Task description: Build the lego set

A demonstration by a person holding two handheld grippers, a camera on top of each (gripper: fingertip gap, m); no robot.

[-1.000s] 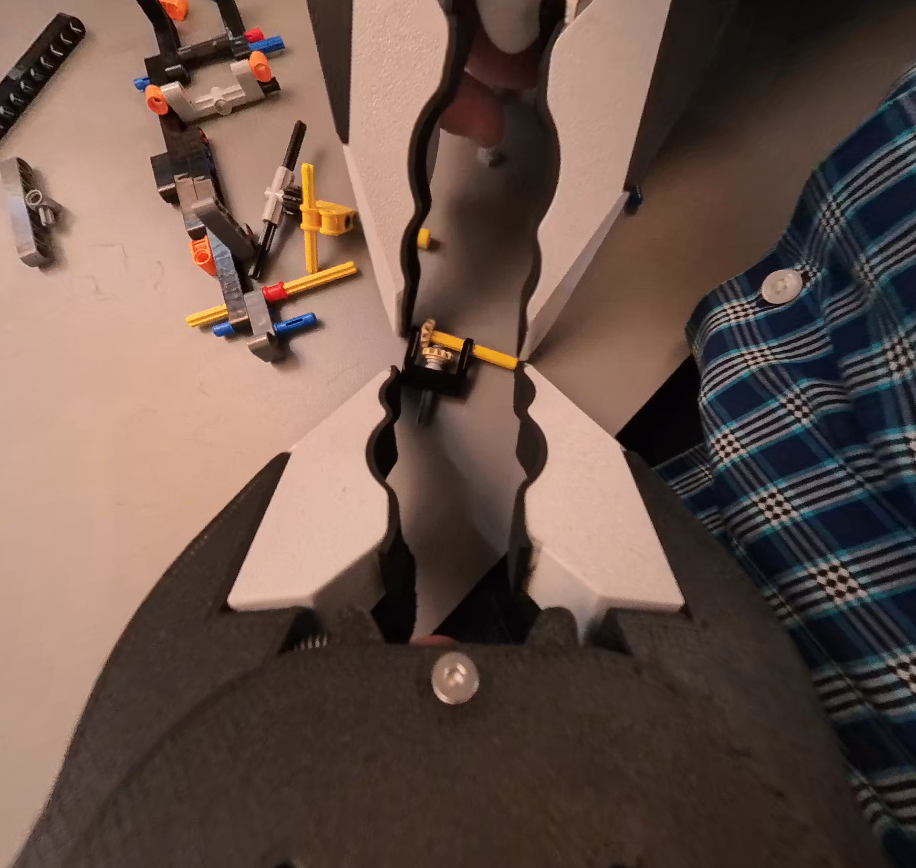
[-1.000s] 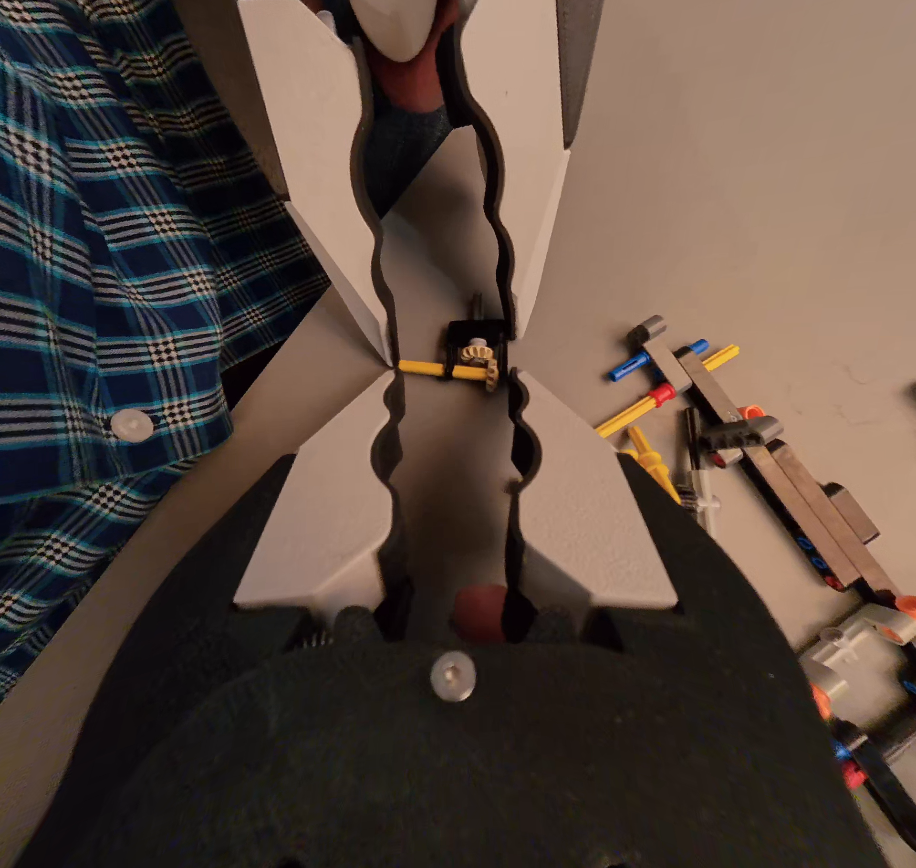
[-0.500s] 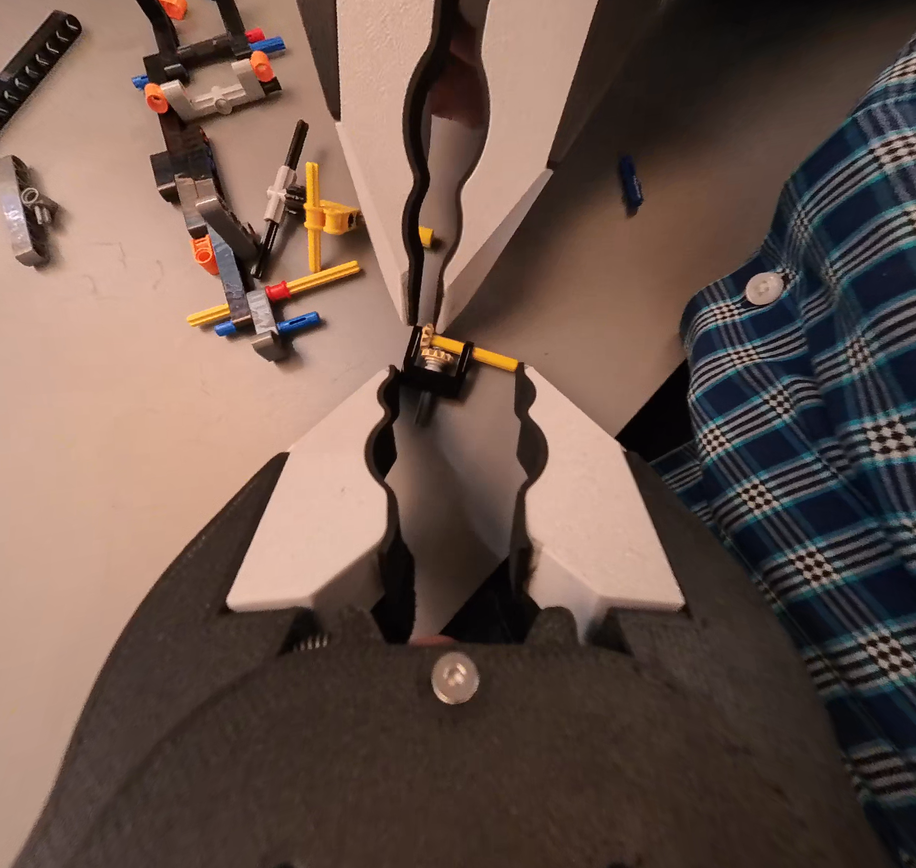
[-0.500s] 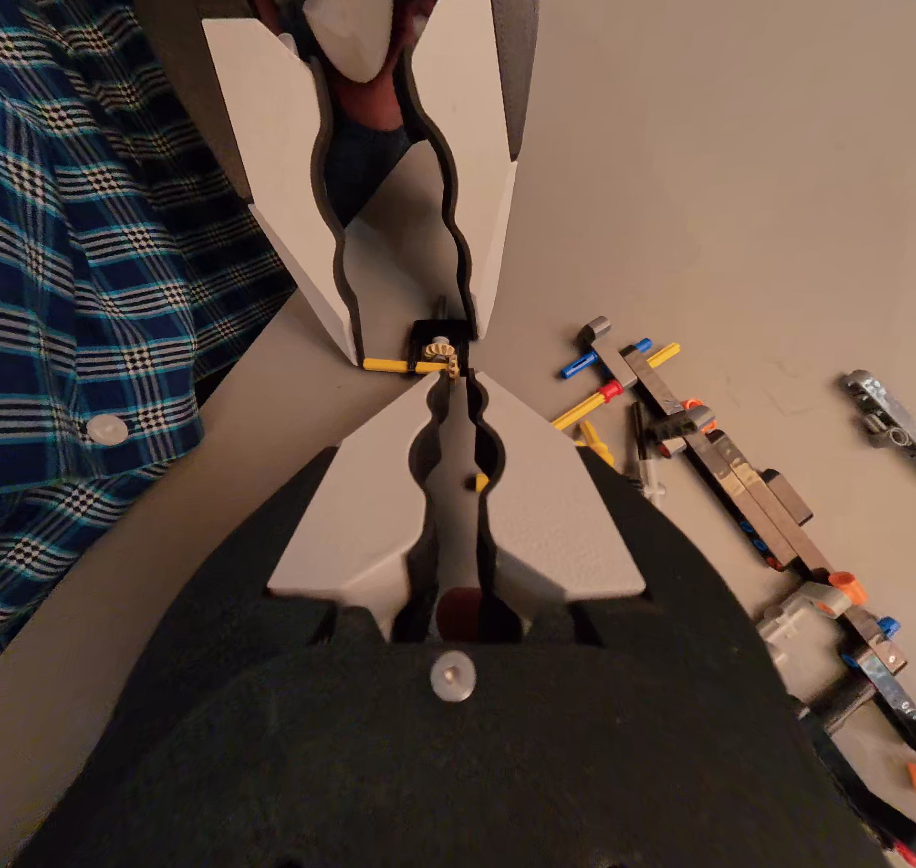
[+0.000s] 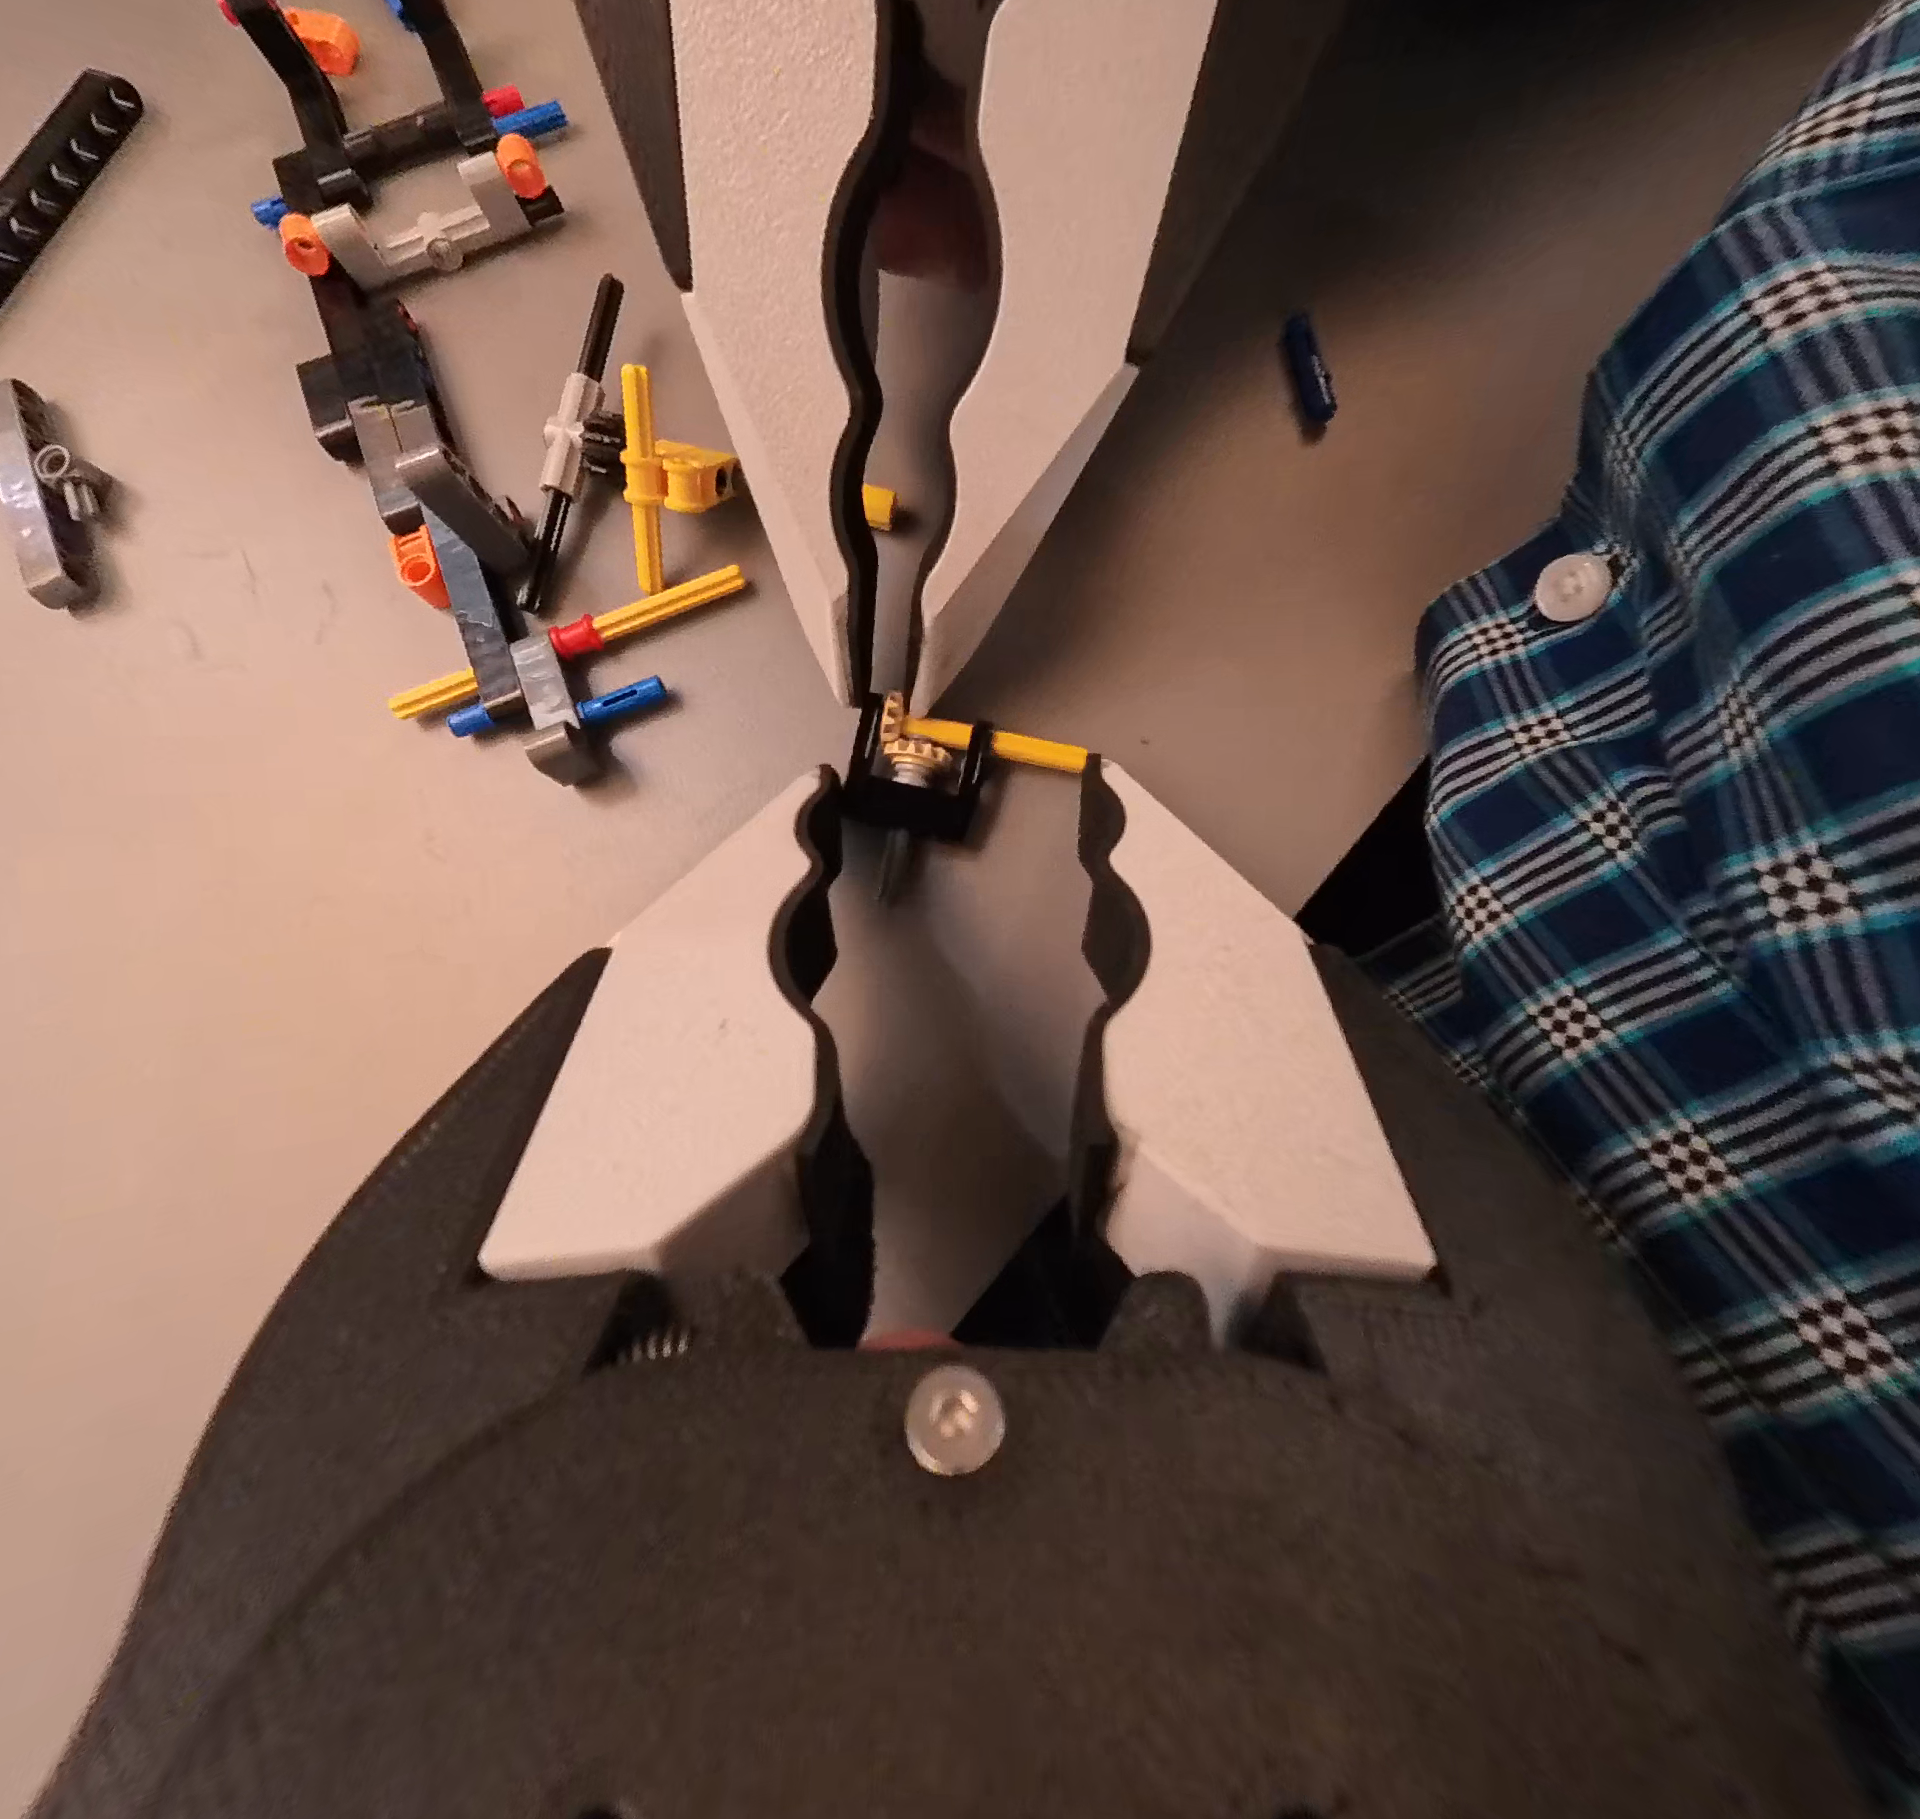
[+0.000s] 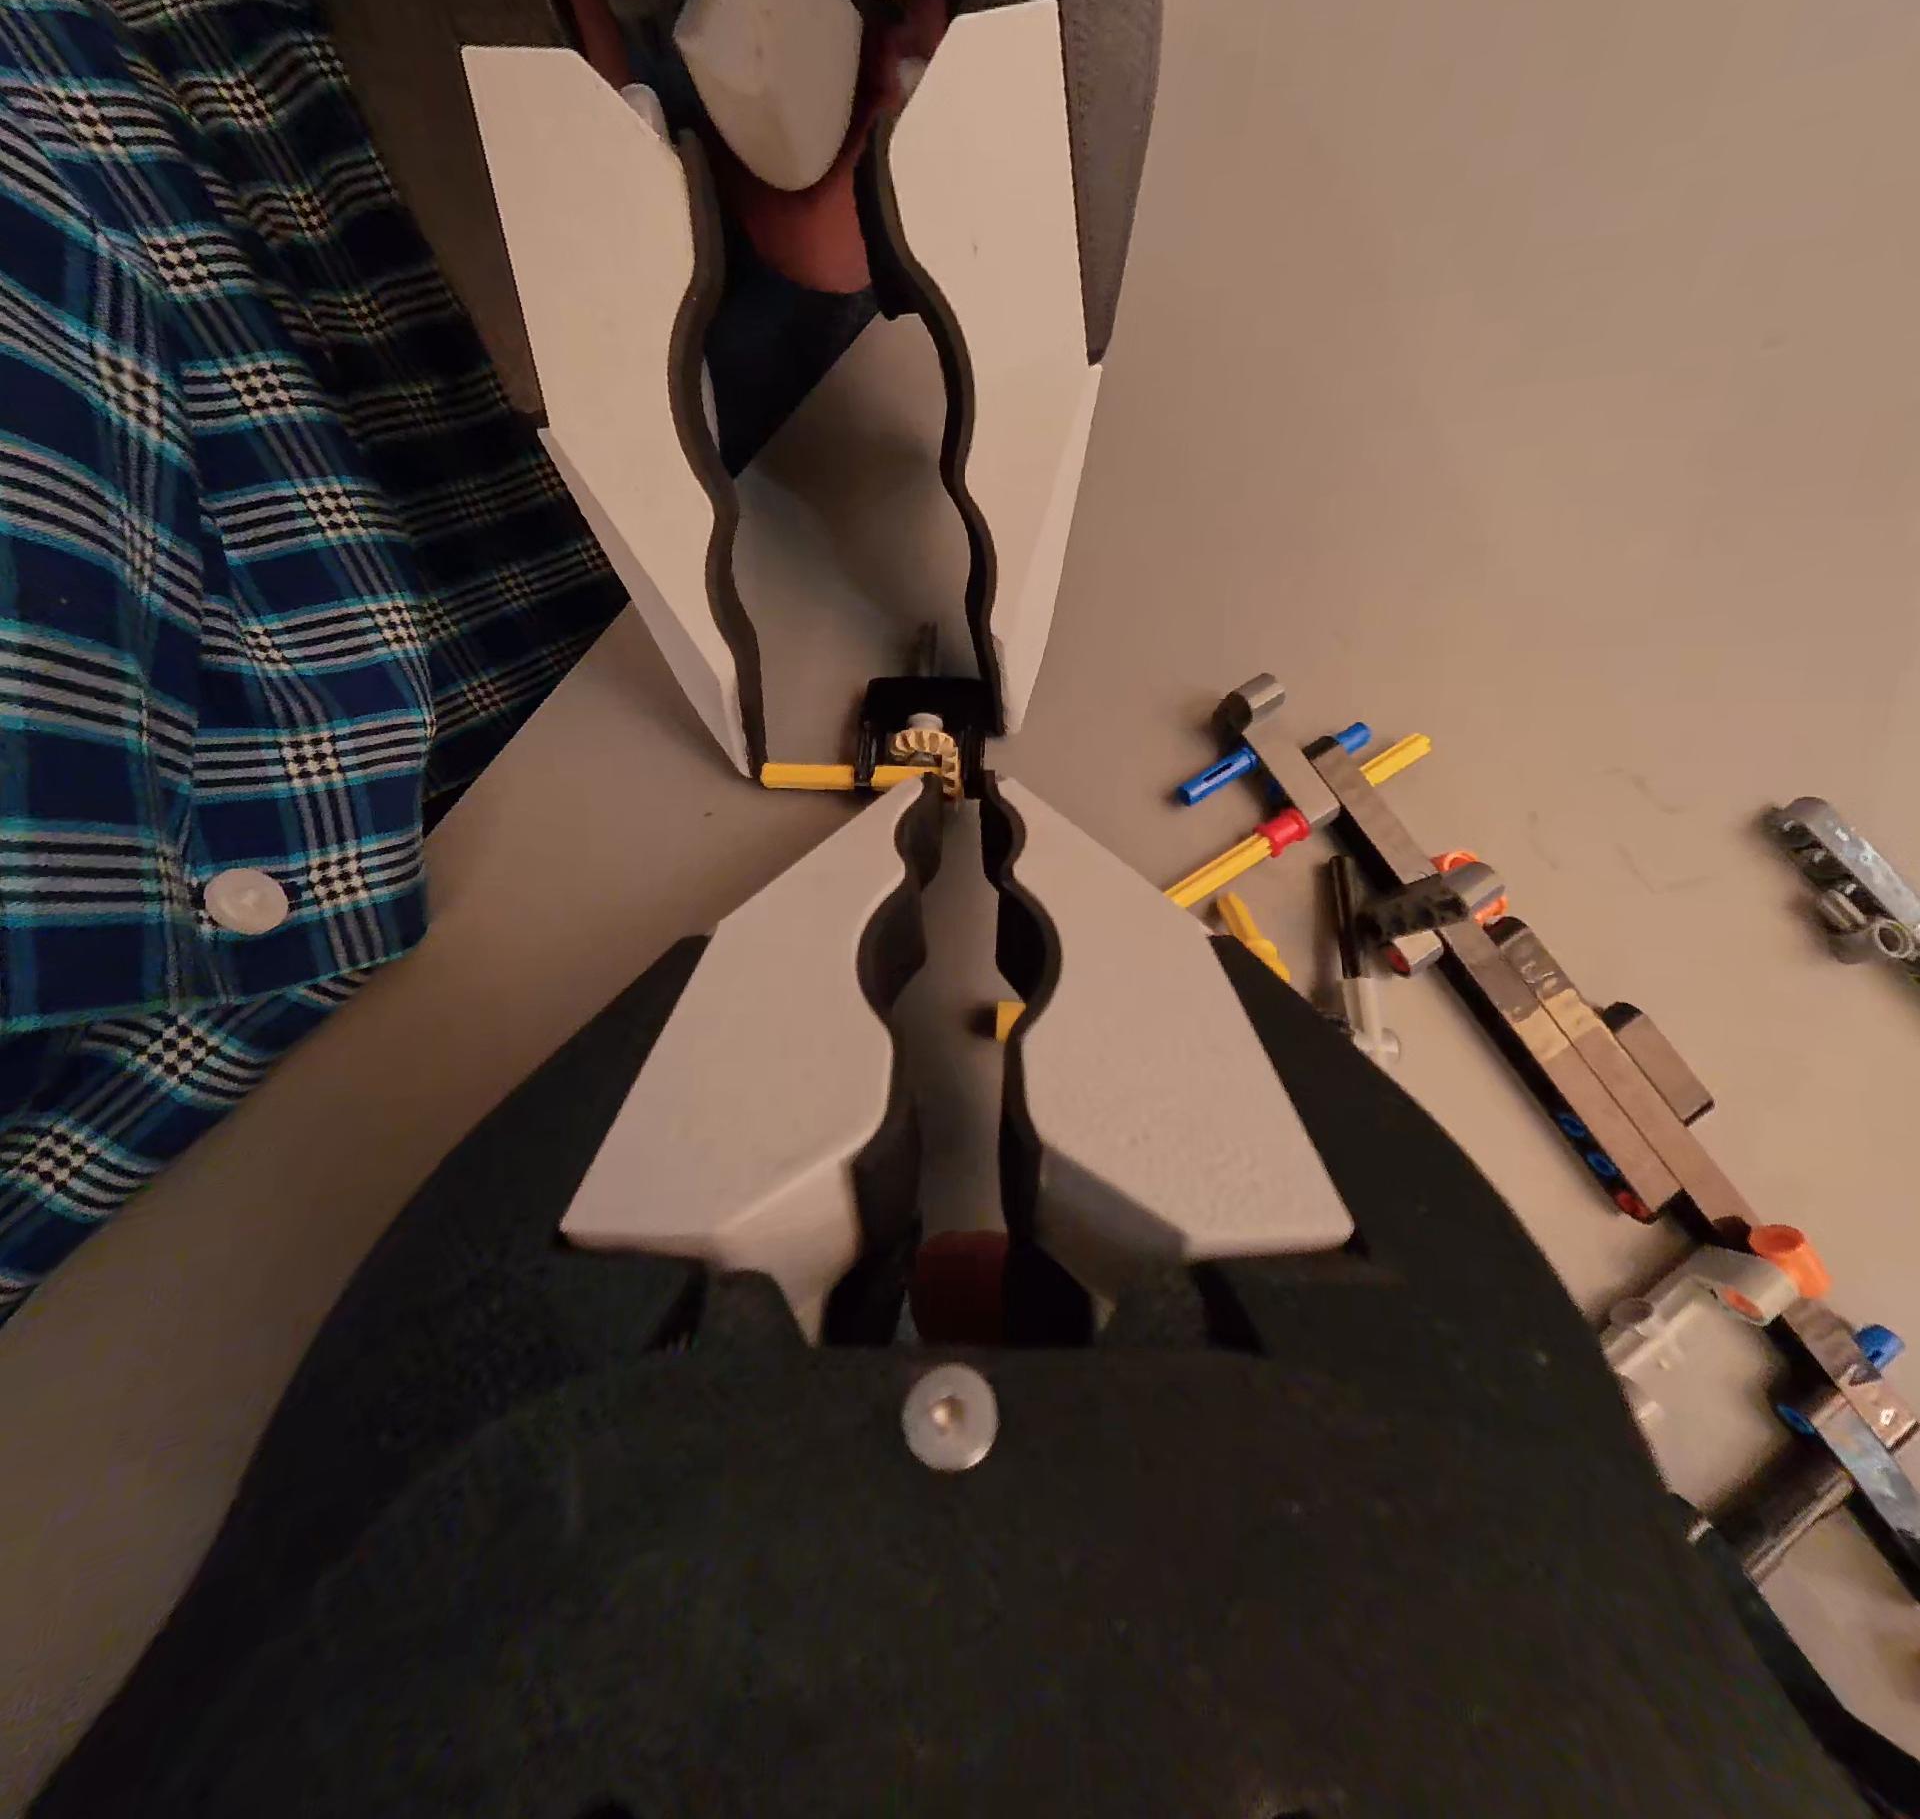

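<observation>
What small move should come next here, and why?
Probably close the left gripper on the black frame: its open fingers flank the frame and yellow axle, while the right gripper seems pinched on the tan gear, so the assembly lacks a steady hold.

Opposed close wrist views, shared table [image 5: 208,938]

Dim, warm light over my tabletop [image 5: 208,938]; soft shadows beneath the parts, wide-angle bending at the edges, slight blur low on my hand-held gripper [image 6: 951,793].
</observation>
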